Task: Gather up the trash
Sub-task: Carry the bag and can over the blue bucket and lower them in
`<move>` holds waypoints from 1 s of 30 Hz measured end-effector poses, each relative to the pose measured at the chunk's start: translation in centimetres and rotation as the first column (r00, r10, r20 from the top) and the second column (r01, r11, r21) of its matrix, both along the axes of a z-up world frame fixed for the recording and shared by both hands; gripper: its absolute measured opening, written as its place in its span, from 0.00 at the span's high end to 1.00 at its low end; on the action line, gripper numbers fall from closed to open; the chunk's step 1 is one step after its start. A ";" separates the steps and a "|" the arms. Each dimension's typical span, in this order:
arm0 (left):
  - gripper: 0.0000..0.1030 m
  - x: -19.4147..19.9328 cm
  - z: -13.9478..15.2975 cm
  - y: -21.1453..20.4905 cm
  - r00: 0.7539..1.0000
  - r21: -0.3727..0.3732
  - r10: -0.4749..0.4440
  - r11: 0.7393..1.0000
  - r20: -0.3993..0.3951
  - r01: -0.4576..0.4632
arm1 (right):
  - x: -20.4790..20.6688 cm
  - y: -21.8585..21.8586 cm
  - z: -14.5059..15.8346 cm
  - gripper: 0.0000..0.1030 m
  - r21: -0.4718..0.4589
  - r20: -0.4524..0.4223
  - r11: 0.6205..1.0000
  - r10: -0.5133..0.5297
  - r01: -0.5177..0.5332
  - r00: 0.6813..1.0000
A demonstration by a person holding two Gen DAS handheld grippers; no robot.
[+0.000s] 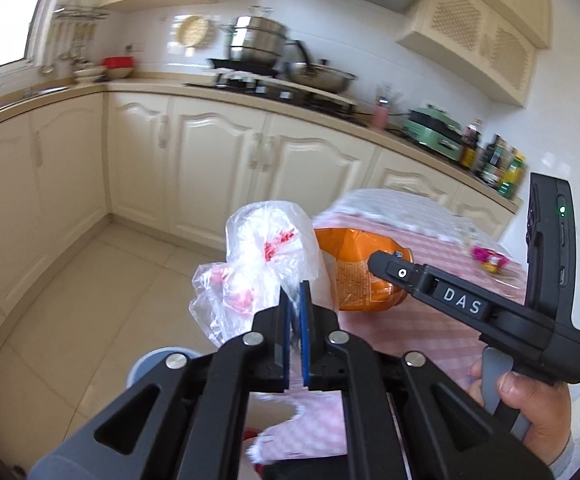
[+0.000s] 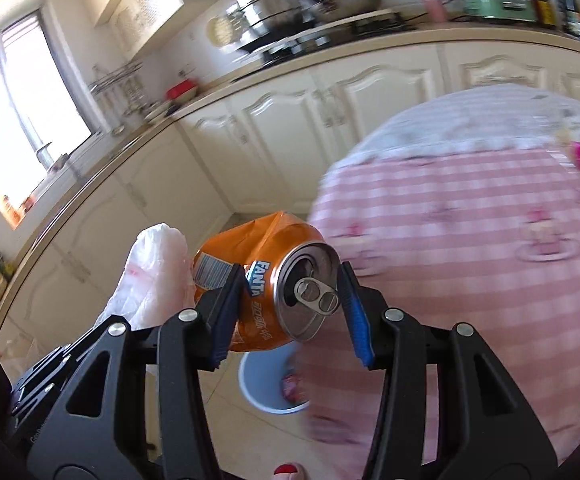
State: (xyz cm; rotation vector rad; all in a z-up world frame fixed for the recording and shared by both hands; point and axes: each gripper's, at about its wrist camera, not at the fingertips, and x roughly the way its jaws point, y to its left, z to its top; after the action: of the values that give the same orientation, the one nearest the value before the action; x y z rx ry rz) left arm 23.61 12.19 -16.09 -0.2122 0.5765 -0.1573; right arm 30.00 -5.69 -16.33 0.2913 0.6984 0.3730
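Left tool (image 1: 294, 292) was clamped tight on a crumpled clear plastic bag (image 1: 265, 256), held up over the floor (image 1: 69, 300) just left of the tabletop (image 1: 430, 320) edge. Right tool (image 2: 290, 280) gripped a dented orange soda can (image 2: 273, 276) at a part-open width, blue pads (image 2: 354, 308) pressing both sides, jaws not fully shut. Can sat touching the bag's right side, above a pale blue bin (image 2: 257, 392) on the floor. Pink wrapper (image 1: 490, 260) lay on the tabletop's far right. Person's hand (image 1: 530, 412) held the right tool's handle.
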 end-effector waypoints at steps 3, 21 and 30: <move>0.97 0.3 -1.5 3.7 0.997 0.011 0.065 0.998 -0.037 -0.065 | 1.2 4.4 -1.7 0.55 -0.020 -0.027 0.998 0.064 -0.065 0.998; 0.96 10.7 -25.2 15.0 0.870 0.024 0.164 0.985 -0.465 -0.173 | 11.9 17.7 -25.8 0.54 -0.206 -0.379 0.951 0.141 -0.232 0.914; 0.61 12.8 -27.7 15.2 0.859 0.077 0.195 0.981 -0.473 -0.180 | 14.2 18.7 -29.0 0.51 -0.206 -0.429 0.949 0.131 -0.237 0.894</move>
State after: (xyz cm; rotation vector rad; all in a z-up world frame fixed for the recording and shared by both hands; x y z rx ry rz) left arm 36.38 27.39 -43.81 -0.2800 1.0490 0.1005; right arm 44.19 13.06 -45.34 0.0549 1.1856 0.4036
